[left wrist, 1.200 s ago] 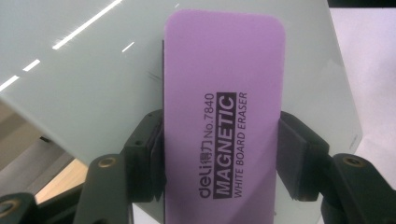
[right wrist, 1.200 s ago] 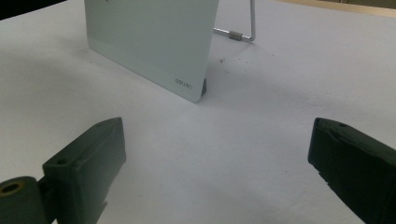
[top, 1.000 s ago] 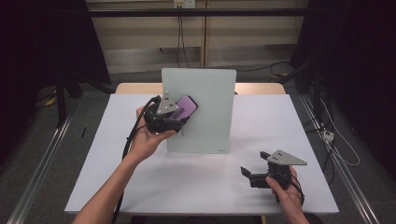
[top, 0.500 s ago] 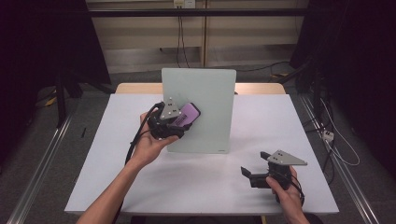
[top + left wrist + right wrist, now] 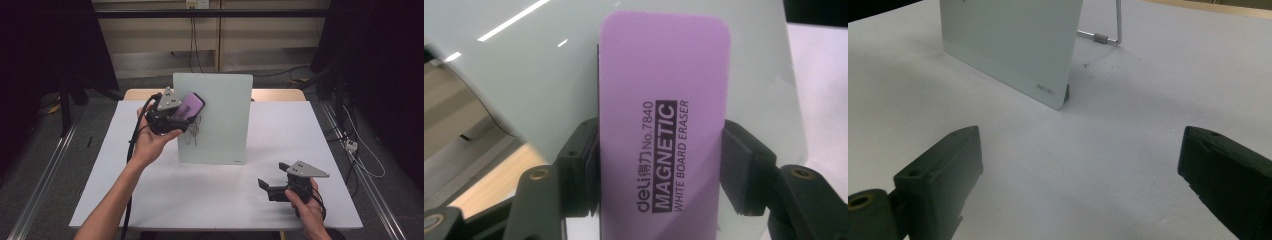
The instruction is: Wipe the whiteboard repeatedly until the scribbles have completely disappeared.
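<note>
Left gripper (image 5: 184, 119) clamps purple eraser (image 5: 190, 106) against upper left edge of standing whiteboard (image 5: 222, 110); scribble (image 5: 192, 131) just below, partly hidden, maybe faint. Right gripper (image 5: 264, 185) gapes wide, resting on bare table (image 5: 210, 195) near front right edge, well apart from board

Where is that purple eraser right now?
In the high view the purple eraser sits left of centre, clamped in the left gripper against the upright whiteboard's upper left part.
</note>
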The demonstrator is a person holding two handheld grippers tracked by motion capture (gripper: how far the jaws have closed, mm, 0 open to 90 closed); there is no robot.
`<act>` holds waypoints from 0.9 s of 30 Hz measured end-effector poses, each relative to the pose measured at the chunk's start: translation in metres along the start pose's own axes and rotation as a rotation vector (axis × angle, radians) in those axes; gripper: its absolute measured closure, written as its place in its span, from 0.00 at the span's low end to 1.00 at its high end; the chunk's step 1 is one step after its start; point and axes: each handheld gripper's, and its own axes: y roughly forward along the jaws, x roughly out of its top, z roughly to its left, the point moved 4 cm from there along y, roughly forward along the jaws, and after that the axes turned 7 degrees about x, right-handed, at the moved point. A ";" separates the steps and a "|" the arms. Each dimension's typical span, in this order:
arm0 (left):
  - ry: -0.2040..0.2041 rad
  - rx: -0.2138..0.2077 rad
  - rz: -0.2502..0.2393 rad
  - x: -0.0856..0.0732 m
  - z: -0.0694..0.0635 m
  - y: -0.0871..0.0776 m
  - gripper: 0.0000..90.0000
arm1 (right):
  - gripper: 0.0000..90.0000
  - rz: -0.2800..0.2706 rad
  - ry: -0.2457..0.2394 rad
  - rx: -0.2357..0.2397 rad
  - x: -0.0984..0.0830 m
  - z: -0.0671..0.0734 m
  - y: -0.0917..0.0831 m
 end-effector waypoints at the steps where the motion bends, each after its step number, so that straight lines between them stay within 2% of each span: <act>1: -0.008 0.002 -0.006 0.002 0.003 -0.001 0.45 | 0.04 0.000 -0.001 0.001 0.000 0.000 0.000; 4: -0.022 0.010 -0.019 0.007 0.011 -0.004 0.45 | 0.04 0.000 -0.001 0.000 0.000 0.000 0.000; 6: -0.015 0.013 -0.017 0.010 0.014 -0.006 0.45 | 0.04 0.000 -0.002 0.000 0.000 0.000 0.000; 7: -0.018 0.022 -0.023 0.011 0.014 -0.006 0.45 | 0.04 0.000 -0.002 0.000 0.000 0.000 0.000; 11: 0.014 0.038 -0.015 0.010 0.013 -0.005 0.45 | 0.04 0.001 0.000 0.001 0.000 0.000 0.000; 12: 0.007 0.028 -0.014 0.010 0.012 -0.005 0.45 | 0.04 0.001 -0.001 0.001 0.000 0.000 0.000; 13: -0.001 0.027 -0.016 0.010 0.010 -0.004 0.45 | 0.04 0.002 -0.001 0.000 0.000 0.000 0.000; 18: 0.029 0.039 -0.004 0.007 0.002 0.000 0.45 | 0.04 0.003 -0.001 -0.001 0.000 0.000 0.001; 27: 0.095 0.012 0.040 0.002 -0.021 0.011 0.45 | 0.04 0.003 -0.001 0.001 0.000 0.001 0.001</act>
